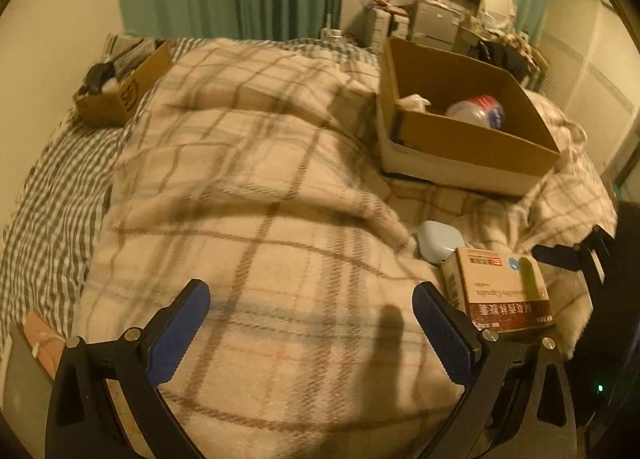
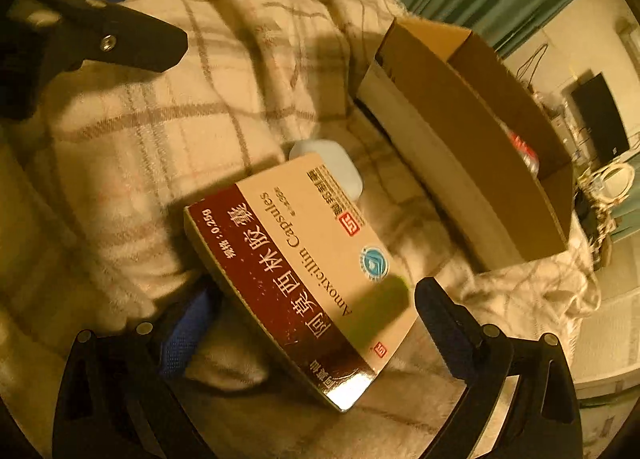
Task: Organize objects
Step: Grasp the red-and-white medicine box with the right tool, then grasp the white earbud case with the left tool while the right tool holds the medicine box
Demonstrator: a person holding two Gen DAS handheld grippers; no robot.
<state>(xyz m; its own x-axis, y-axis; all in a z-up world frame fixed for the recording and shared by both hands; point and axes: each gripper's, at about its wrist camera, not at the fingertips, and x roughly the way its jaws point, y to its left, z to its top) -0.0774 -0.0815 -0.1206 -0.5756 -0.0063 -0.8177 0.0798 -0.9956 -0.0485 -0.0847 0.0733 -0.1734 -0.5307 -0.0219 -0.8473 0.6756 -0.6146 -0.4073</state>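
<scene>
Plaid blanket (image 1: 248,187) underneath; left gripper (image 1: 312,323) wide open, empty. Box (image 1: 472,147) already holding bottle (image 1: 478,111); case (image 1: 438,241) left out.

Right gripper (image 2: 316,323) spread around medicine carton (image 2: 304,275), not visibly clamped, still unboxed.

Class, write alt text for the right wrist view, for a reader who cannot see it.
A medicine box labelled Amoxicillin Capsules lies tilted on a plaid blanket between the open fingers of the right gripper. Behind it sits a small pale blue case, and to the right an open cardboard box. The left gripper shows at upper left.
</scene>
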